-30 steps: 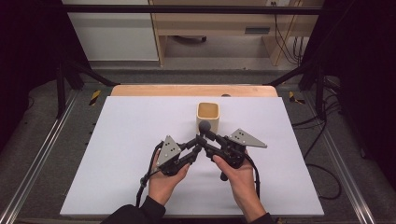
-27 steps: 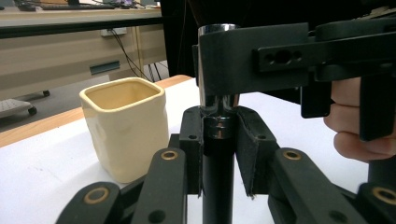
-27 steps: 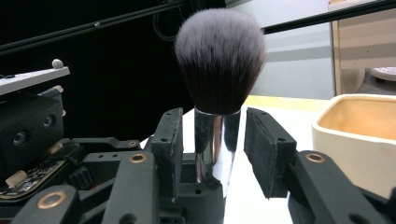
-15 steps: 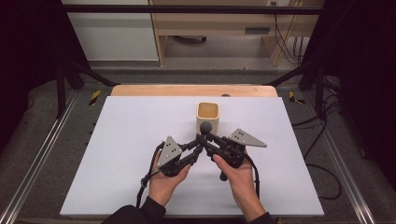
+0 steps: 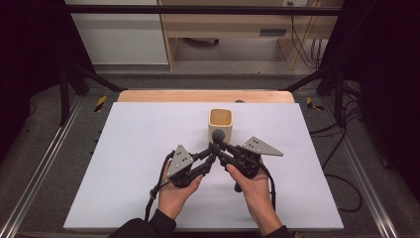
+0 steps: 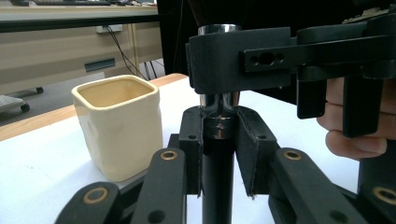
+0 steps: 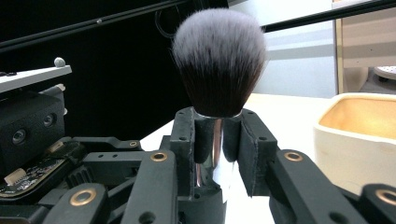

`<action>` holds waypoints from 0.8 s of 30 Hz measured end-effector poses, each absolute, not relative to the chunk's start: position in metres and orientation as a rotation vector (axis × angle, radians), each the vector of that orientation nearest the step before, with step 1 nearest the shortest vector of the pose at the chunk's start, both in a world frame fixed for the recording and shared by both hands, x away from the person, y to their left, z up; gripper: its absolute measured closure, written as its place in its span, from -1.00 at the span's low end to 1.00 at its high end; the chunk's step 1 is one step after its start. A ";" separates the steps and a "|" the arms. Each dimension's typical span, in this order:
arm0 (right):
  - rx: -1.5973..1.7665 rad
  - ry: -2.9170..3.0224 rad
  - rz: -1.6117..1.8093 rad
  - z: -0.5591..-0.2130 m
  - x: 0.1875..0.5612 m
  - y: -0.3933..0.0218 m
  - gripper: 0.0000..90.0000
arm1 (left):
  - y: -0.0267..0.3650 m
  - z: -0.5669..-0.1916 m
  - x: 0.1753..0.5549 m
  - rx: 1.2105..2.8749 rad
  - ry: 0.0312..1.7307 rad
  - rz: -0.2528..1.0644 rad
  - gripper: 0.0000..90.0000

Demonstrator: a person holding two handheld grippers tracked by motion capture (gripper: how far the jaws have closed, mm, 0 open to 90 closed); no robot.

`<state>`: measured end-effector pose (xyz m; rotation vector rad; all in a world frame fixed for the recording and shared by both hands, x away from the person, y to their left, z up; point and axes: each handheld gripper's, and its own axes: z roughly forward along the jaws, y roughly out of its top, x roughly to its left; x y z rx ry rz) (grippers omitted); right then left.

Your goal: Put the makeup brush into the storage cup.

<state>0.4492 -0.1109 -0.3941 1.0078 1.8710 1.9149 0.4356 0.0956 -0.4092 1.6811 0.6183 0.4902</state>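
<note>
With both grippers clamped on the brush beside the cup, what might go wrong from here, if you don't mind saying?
1. Both the left gripper and the right gripper are shut on the brush; pulling apart could strain the smooth metal collar or make it slip.
2. The cream cup stands close behind; a swing could knock it over.
3. Lowering the brush head-first could splay its bristles on the rim.

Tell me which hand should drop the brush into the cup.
Probably right: the right tool, jaws just closed, clamps the brush right under its bristles, beside the cup; the left tool grips the handle that would go in.
</note>
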 end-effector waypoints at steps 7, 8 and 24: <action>1.010 1.862 1.886 -0.394 0.453 -0.118 0.56 | 0.093 -0.412 0.434 1.718 0.598 0.502 0.31; 1.018 1.861 1.879 -0.394 0.453 -0.119 0.56 | 0.093 -0.412 0.434 1.721 0.605 0.503 0.23; 1.003 1.874 1.732 -0.385 0.471 -0.135 0.56 | 0.116 -0.428 0.433 1.800 0.638 0.475 -0.44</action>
